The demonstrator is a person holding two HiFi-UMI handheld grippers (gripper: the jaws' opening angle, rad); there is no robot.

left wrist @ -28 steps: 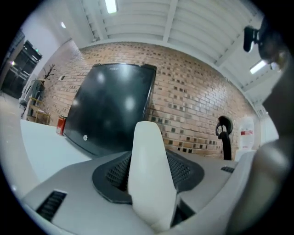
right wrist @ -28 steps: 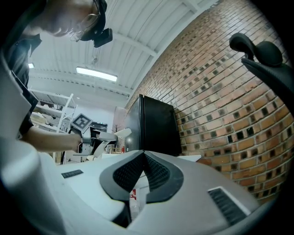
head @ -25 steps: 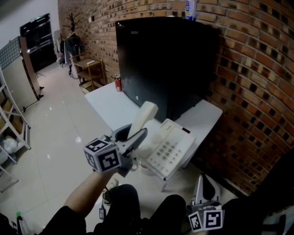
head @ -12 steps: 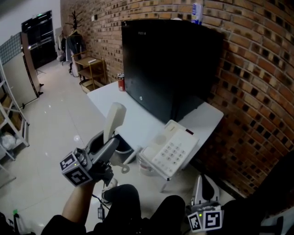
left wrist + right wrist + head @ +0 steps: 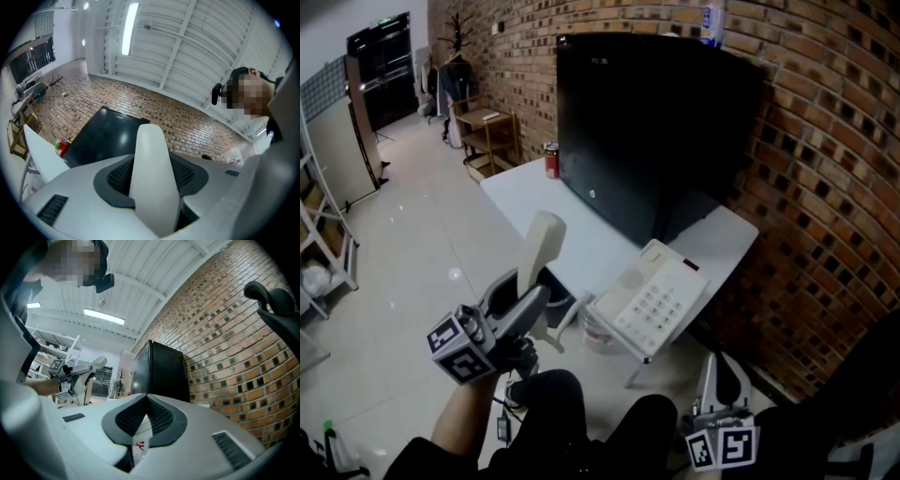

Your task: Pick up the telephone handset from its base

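Note:
The cream telephone handset stands nearly upright, off and to the left of its base, with my left gripper shut on its lower part. In the left gripper view the handset fills the gap between the dark pads. The cream keypad base lies tilted at the near corner of the white table. A cord runs from the base toward the handset. My right gripper hangs low at the bottom right, apart from the phone. It is shut and empty, its pads meeting at the tips.
A tall black cabinet stands on the table against the brick wall. A red can sits at the table's far end. The person's knees are below the table edge. Tiled floor and shelving lie to the left.
The left gripper has carried the handset left, away from the base, and tipped it more upright. Over the last half second it hardly moved. The right gripper stayed put.

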